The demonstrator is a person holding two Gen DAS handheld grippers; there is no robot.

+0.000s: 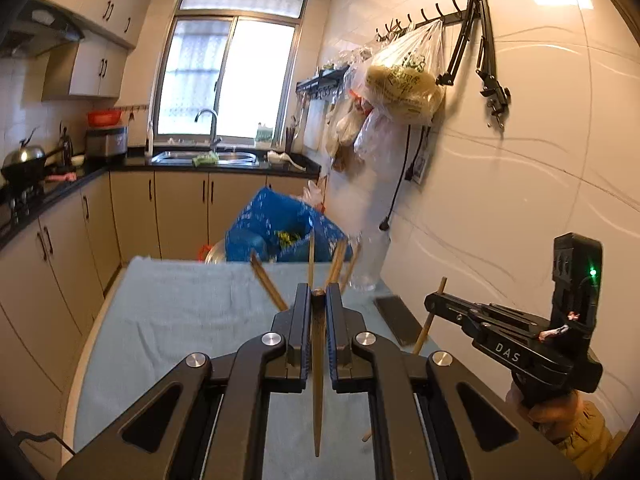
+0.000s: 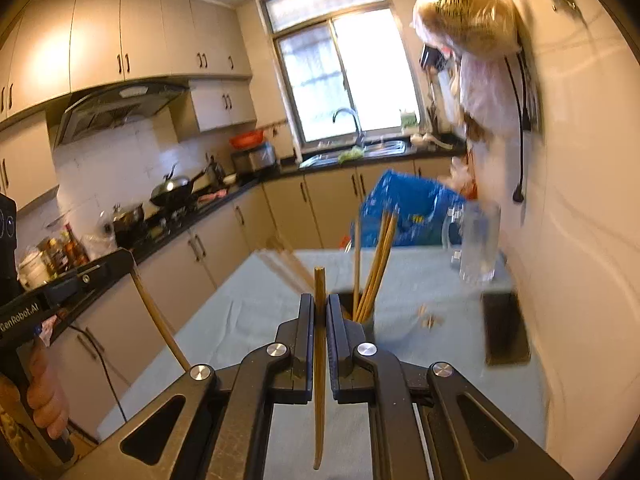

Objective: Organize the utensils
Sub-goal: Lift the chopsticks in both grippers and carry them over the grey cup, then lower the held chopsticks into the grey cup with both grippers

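The left gripper (image 1: pixel 319 294) was clamped on a single chopstick (image 1: pixel 318 380), which ran nearly upright between the jaws, its thick end just above them and its thin end hanging well below. The right gripper (image 2: pixel 320 300) was likewise closed on a second chopstick (image 2: pixel 319 360), held the same way, its top standing clear above the jaws and its point hanging below. Both grippers were above the cloth (image 1: pixel 180 312) covering the table.

Beyond the right jaws, just past and to the right of them, stood a dark holder (image 2: pixel 366 324) with several chopsticks (image 2: pixel 378 256) fanned upward out of it. In the left view the same bundle (image 1: pixel 336 260) rose just past the jaws; the holder itself was hidden.

A glass mug (image 2: pixel 476 240) stood farther off, right of the right jaws, near the wall. A dark flat tray (image 2: pixel 505 328) lay on the cloth to the right of the holder. The blue bag (image 1: pixel 276 228) lay beyond the table's far edge.
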